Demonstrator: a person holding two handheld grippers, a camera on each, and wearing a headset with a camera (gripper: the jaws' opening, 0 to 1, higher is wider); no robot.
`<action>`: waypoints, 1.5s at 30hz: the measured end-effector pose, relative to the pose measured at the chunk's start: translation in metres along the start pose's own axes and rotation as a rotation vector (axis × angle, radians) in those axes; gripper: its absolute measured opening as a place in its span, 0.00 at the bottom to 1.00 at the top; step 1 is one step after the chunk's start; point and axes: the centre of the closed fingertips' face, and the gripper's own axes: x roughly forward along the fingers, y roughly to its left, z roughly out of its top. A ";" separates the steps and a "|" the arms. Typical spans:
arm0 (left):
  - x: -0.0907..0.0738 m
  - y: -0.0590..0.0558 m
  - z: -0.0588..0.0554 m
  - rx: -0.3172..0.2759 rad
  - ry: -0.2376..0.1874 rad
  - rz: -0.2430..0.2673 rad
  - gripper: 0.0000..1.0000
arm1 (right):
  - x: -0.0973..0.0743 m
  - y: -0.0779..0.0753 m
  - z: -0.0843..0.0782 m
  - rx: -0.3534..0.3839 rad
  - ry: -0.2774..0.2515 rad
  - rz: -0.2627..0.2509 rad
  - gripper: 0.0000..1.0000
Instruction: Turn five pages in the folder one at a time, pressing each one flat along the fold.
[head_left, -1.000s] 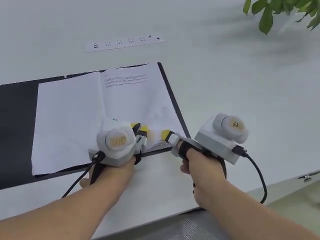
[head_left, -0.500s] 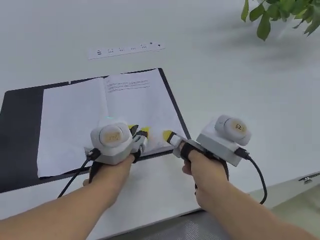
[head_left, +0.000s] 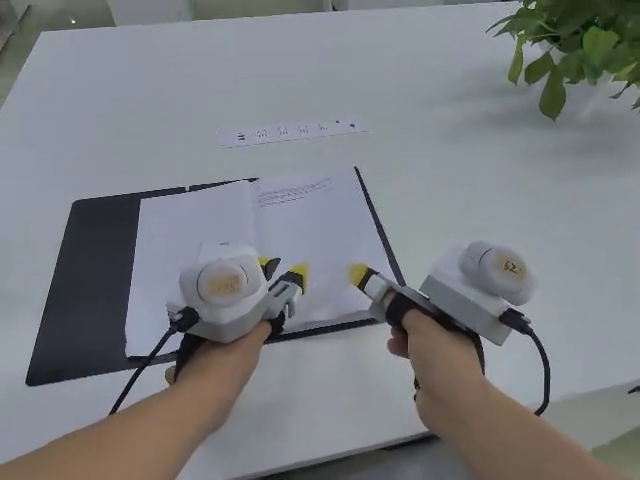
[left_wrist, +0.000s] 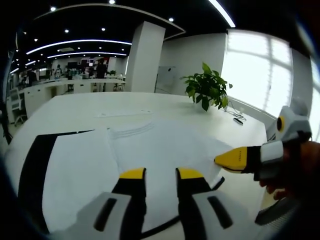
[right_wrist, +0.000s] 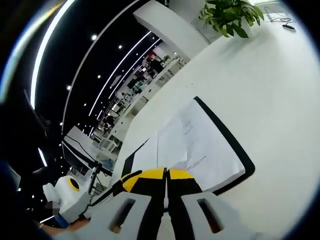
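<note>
Tongs shut on right gripper, page now lying flatter

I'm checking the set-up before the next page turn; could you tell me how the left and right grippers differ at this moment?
The left gripper has its fingers apart with nothing between them; the right gripper has its fingers pressed shut. The left gripper sits close to the fold, and the right gripper is nearer the outer edge of the right-hand page. Both are yellow-tipped.

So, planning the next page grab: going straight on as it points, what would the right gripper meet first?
Probably the right-hand page of the folder; the right gripper points low across it, height unclear.
</note>
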 end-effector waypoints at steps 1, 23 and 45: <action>-0.004 0.002 0.002 0.004 -0.003 0.001 0.23 | -0.001 0.005 0.001 -0.021 -0.006 0.006 0.00; -0.116 0.099 0.016 0.043 -0.062 0.165 0.31 | 0.018 0.106 -0.042 -0.156 0.063 0.182 0.00; -0.178 0.152 0.013 0.030 -0.075 0.249 0.31 | 0.073 0.152 -0.136 -0.448 0.245 0.204 0.00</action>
